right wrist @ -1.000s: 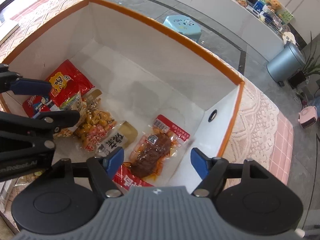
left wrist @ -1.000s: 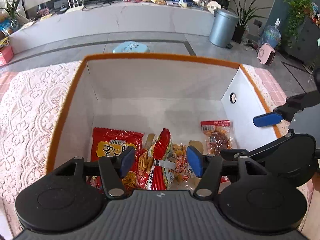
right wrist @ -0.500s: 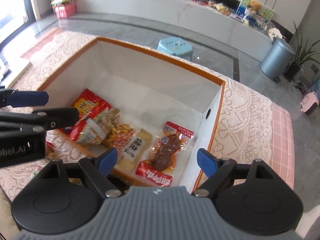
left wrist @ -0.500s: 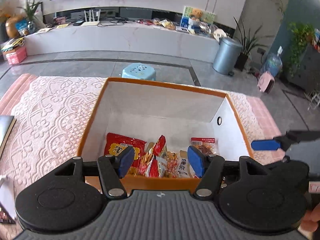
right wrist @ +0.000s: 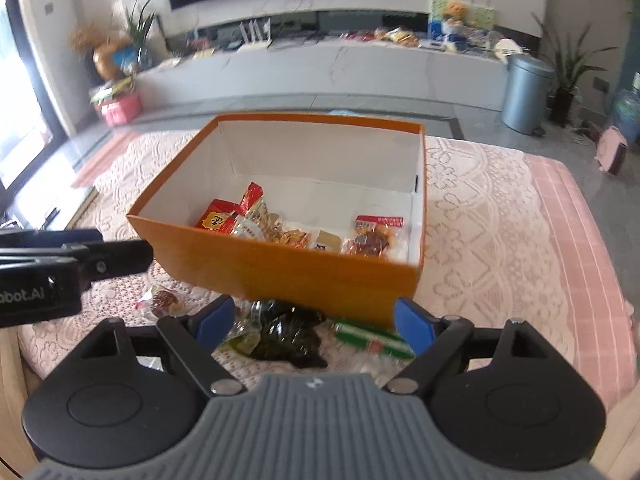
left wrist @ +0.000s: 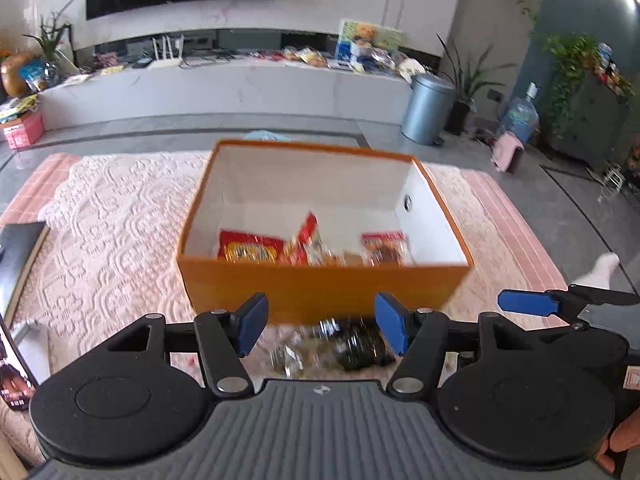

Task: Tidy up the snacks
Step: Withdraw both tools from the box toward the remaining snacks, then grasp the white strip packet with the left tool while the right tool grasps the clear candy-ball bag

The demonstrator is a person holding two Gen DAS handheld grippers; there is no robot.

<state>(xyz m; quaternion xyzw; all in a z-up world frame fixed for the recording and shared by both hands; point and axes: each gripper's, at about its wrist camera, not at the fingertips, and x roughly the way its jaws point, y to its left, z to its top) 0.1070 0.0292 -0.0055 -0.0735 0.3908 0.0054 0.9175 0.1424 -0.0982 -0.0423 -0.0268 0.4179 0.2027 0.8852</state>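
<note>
An orange box with white walls stands on the lace cloth and holds several snack packs, among them a red bag and a meat pack. On the cloth before the box lie a dark snack pack, a green stick pack and a small clear pack. My left gripper is open above the dark pack, with nothing between its fingers. My right gripper is open too, over the same loose packs.
A pink lace cloth covers the table. A dark book lies at the left edge. Beyond are a grey floor, a long white counter, a metal bin and plants. A finger shows at lower right.
Both grippers have pulled back out of the box and risen; the box's front wall and the loose packs before it have come into view. The right gripper's jaws stand wider.
</note>
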